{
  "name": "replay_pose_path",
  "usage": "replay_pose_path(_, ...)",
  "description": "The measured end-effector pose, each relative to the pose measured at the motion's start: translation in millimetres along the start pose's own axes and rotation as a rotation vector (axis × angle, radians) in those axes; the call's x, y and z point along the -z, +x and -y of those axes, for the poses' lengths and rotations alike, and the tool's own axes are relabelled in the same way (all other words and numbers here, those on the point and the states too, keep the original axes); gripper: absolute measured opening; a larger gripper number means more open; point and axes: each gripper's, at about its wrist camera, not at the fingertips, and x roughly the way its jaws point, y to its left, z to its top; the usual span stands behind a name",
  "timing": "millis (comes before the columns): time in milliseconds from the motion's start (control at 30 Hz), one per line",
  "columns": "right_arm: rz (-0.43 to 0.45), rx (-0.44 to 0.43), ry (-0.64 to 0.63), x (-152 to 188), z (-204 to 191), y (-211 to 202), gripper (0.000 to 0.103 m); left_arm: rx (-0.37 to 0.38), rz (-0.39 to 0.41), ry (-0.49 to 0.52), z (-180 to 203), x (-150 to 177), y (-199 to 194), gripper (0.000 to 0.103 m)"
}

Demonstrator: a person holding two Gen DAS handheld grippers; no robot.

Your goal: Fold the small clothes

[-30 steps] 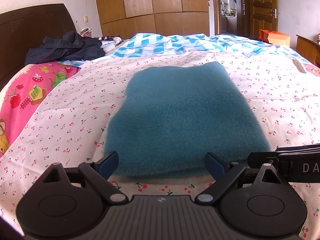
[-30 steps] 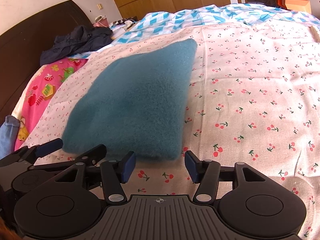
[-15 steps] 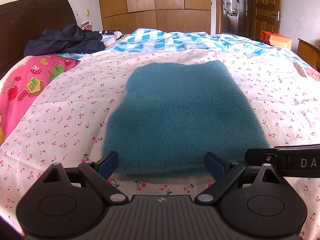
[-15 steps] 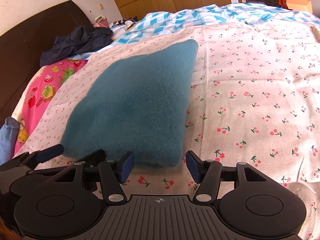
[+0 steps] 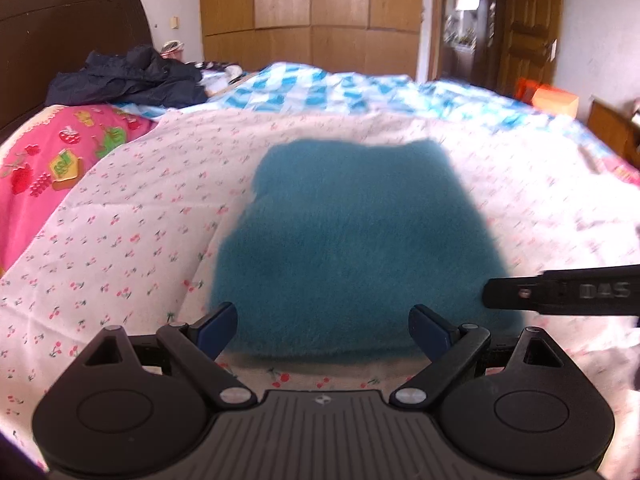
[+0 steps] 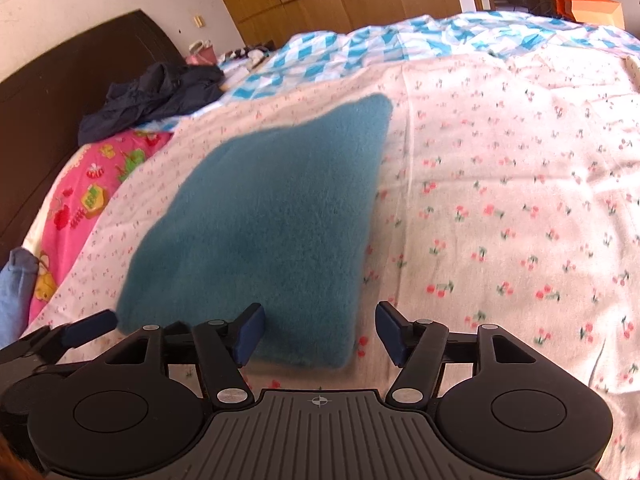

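Note:
A folded teal fleece garment (image 5: 352, 248) lies flat on the cherry-print sheet (image 5: 132, 232); it also shows in the right wrist view (image 6: 272, 224). My left gripper (image 5: 324, 330) is open and empty, just short of the garment's near edge. My right gripper (image 6: 318, 330) is open and empty at the garment's near right corner. The right gripper's finger (image 5: 560, 290) shows at the right of the left wrist view. The left gripper's fingertip (image 6: 90, 326) shows at the lower left of the right wrist view.
A dark jacket (image 5: 128, 76) lies by the dark headboard (image 5: 60, 40). A pink cartoon-print cover (image 5: 44, 160) is at left, a blue checked quilt (image 5: 360, 92) behind. An orange box (image 5: 554, 98) and wooden furniture (image 5: 612, 130) stand at far right. Blue cloth (image 6: 16, 284) lies at the bed's left edge.
Both grippers have drawn back a little from the garment's near edge and risen slightly. The garment lies as before. Both stay open.

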Motion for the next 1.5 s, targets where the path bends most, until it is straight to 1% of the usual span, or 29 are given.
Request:
replay_pose_path(33,0.013,-0.002,0.003,-4.4,2.5,-0.3,0.064,0.028,0.014,-0.012,-4.5,-4.3,-5.8,0.097)
replay_pose_path(67,0.023,-0.003,0.007,-9.5,5.0,0.6,0.065,0.037,0.031,-0.018,-9.0,-9.4,-10.3,0.097)
replay_pose_path(133,0.030,-0.005,0.012,-19.5,9.8,5.9,0.070,0.011,0.068,-0.013,-19.8,-20.6,-12.6,0.097)
replay_pose_path(167,0.028,-0.009,0.016,-24.3,12.6,9.9,0.070,-0.008,0.080,-0.008,-26.1,-26.3,-9.5,0.098)
replay_pose_path(233,0.023,-0.024,0.031,-32.2,18.3,19.5,0.073,-0.046,0.068,-0.008,-41.5,-38.0,6.2,0.098)
replay_pose_path(267,0.018,-0.036,0.041,-35.5,21.6,25.4,0.073,-0.048,0.051,-0.016,-49.5,-43.1,16.3,0.098)
replay_pose_path(333,0.003,-0.060,0.066,-39.2,27.2,38.2,0.076,-0.012,0.016,-0.064,-66.9,-51.0,37.5,0.098)
replay_pose_path(400,-0.026,-0.096,0.104,-40.7,33.1,52.1,0.077,0.049,-0.021,-0.131,-81.9,-54.1,56.6,0.098)
replay_pose_path(433,-0.035,-0.118,0.126,-40.8,36.1,58.4,0.083,0.073,-0.036,-0.160,-87.0,-53.0,64.3,0.098)
replay_pose_path(500,-0.052,-0.165,0.164,-40.3,40.8,69.0,0.087,0.107,-0.069,-0.196,-93.4,-49.2,79.8,0.098)
replay_pose_path(533,-0.064,-0.185,0.177,-40.3,42.5,74.4,0.087,0.121,-0.093,-0.198,-94.0,-46.2,88.3,0.098)
replay_pose_path(567,-0.074,-0.204,0.188,-40.6,43.9,79.6,0.087,0.127,-0.113,-0.194,-93.9,-43.8,96.2,0.101)
replay_pose_path(633,-0.079,-0.236,0.210,-41.5,47.0,83.3,0.087,0.139,-0.118,-0.200,-97.5,-41.8,103.3,0.103)
replay_pose_path(733,-0.076,-0.286,0.242,-40.3,53.5,80.7,0.088,0.193,-0.115,-0.247,-107.8,-43.7,101.4,0.103)
replay_pose_path(867,-0.113,-0.342,0.310,-40.4,58.2,100.2,0.088,0.250,-0.154,-0.252,-108.9,-42.3,117.4,0.103)
replay_pose_path(933,-0.118,-0.347,0.317,-40.6,53.0,111.2,0.091,0.282,-0.168,-0.268,-109.7,-44.6,124.8,0.103)
replay_pose_path(1000,-0.120,-0.324,0.292,-42.6,44.2,113.9,0.092,0.317,-0.176,-0.282,-107.9,-45.2,124.8,0.100)
replay_pose_path(1033,-0.124,-0.316,0.282,-43.6,41.7,113.1,0.092,0.340,-0.183,-0.280,-106.0,-44.4,123.3,0.095)
replay_pose_path(1067,-0.128,-0.318,0.281,-44.1,41.2,112.4,0.092,0.362,-0.191,-0.282,-104.1,-43.3,122.1,0.094)
replay_pose_path(1167,-0.151,-0.320,0.311,-43.5,43.6,107.0,0.084,0.362,-0.201,-0.283,-98.1,-37.1,120.8,0.092)
replay_pose_path(1200,-0.159,-0.316,0.314,-44.2,42.8,102.8,0.080,0.365,-0.198,-0.284,-96.7,-36.7,118.2,0.087)
replay_pose_path(1233,-0.162,-0.318,0.314,-45.6,41.1,97.4,0.076,0.373,-0.195,-0.284,-95.5,-37.6,113.8,0.078)
replay_pose_path(1267,-0.163,-0.325,0.313,-47.4,40.2,91.4,0.074,0.389,-0.187,-0.279,-93.9,-38.9,107.4,0.073)
replay_pose_path(1333,-0.168,-0.349,0.318,-48.1,35.8,76.2,0.068,0.408,-0.163,-0.235,-89.5,-40.2,90.9,0.072)
replay_pose_path(1400,-0.174,-0.363,0.308,-43.1,31.9,57.2,0.066,0.438,-0.153,-0.210,-87.3,-37.2,73.1,0.071)
replay_pose_path(1467,-0.193,-0.348,0.314,-32.5,34.6,45.1,0.066,0.467,-0.158,-0.214,-89.0,-29.7,60.6,0.071)
replay_pose_path(1500,-0.212,-0.327,0.316,-27.4,35.8,47.3,0.067,0.463,-0.174,-0.215,-88.9,-24.4,59.5,0.071)
